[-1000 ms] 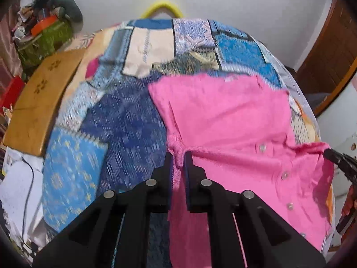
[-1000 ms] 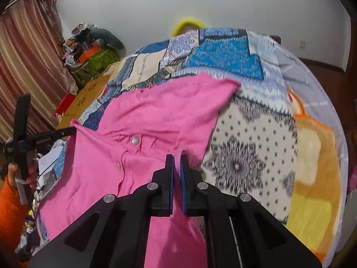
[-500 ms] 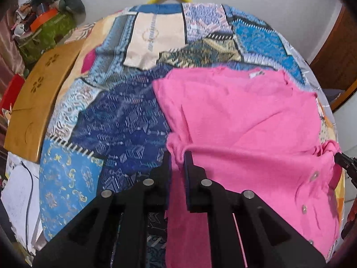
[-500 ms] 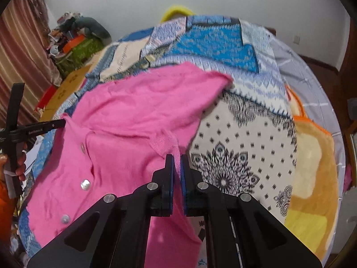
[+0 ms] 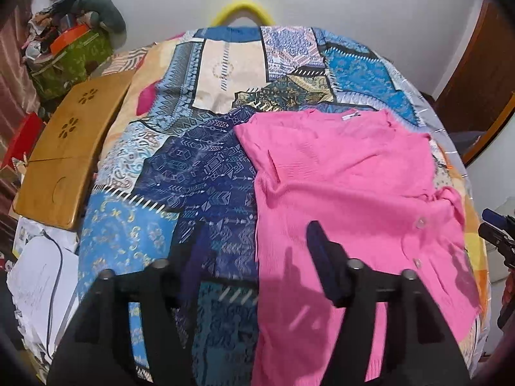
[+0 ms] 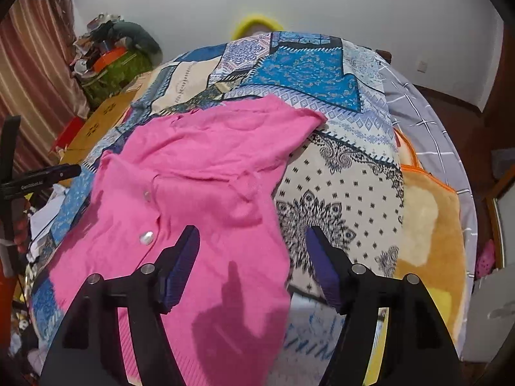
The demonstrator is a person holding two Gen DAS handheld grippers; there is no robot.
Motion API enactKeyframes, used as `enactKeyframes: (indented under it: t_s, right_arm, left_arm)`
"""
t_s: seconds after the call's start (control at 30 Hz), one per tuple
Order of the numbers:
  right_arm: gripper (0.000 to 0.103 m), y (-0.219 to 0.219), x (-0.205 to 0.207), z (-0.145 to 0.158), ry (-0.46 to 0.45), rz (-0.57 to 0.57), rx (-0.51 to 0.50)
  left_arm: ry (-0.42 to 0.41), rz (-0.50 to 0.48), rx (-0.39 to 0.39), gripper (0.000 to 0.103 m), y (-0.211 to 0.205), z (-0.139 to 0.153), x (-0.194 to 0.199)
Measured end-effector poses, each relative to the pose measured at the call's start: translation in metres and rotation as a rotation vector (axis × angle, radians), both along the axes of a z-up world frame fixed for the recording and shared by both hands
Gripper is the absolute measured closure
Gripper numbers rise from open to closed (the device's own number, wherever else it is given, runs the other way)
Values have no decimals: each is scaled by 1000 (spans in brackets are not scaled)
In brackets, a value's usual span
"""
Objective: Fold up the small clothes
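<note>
Fingers of both grippers, left (image 5: 254,257) and right (image 6: 251,257), just opened, nothing between them. Pink buttoned cardigan (image 5: 347,193) lies released on patchwork bedspread (image 5: 206,173), near our edge. We judge risk: hem hanging over bed edge may slide, undoing fold; regrasp could pinch bedspread too.

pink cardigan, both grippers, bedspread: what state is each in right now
pink cardigan: lying released on the bed, partly folded, buttons showing
left gripper: open, jaws just opened, nothing held
right gripper: open, jaws just opened, nothing held
bedspread: spread flat under cardigan
</note>
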State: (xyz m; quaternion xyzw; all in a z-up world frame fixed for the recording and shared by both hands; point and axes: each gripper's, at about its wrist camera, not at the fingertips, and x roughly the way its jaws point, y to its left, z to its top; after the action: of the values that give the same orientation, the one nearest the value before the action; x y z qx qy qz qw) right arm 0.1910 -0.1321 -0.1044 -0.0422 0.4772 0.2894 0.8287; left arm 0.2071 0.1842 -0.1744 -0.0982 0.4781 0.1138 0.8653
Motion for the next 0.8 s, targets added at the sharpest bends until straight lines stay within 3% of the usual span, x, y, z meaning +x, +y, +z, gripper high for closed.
enactKeyframes:
  t_s: [0.2, 0.3, 0.63, 0.8]
  right_arm:
    - [35, -9, -23, -3, 8, 1, -21]
    - [35, -18, -33, -13, 60, -15, -12]
    - [35, -33, -63, -37, 183, -48, 49]
    - [39, -26, -70, -42, 189, -21, 62]
  left_arm:
    - [31, -18, -8, 35, -6, -1, -27]
    - [47, -13, -14, 33, -7, -7, -43]
    - [158, -20, -108, 33, -15, -48, -77]
    - [158, 8, -160, 32, -16, -56, -84]
